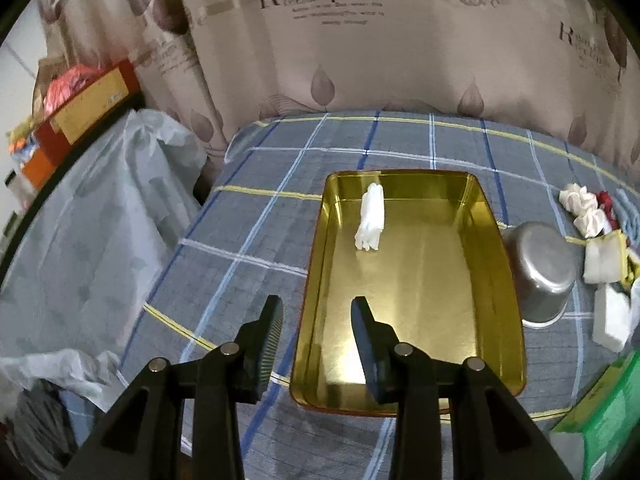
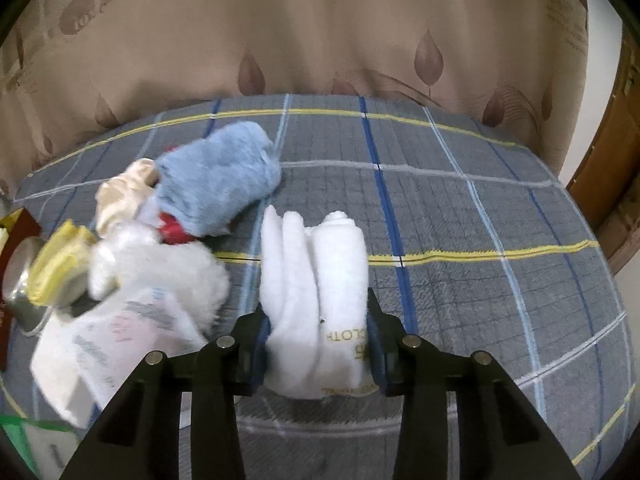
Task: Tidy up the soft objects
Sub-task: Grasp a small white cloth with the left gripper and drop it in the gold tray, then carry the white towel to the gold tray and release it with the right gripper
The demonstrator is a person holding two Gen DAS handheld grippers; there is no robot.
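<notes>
Right gripper [image 2: 316, 344] clamped on rolled white towel [image 2: 316, 280], long axis toward 12 o'clock. Left gripper [image 1: 316, 320] apart, empty (over gold tray [image 1: 504, 280]).

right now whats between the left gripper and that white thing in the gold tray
Only bare tray floor. In the left wrist view, the left gripper hangs open over the near edge of the gold tray; nothing lies between it and the white folded cloth.

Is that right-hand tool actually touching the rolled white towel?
Touching. In the right wrist view, both pads of the right tool press against the sides of the white towel, with no gap showing on either side.
</notes>
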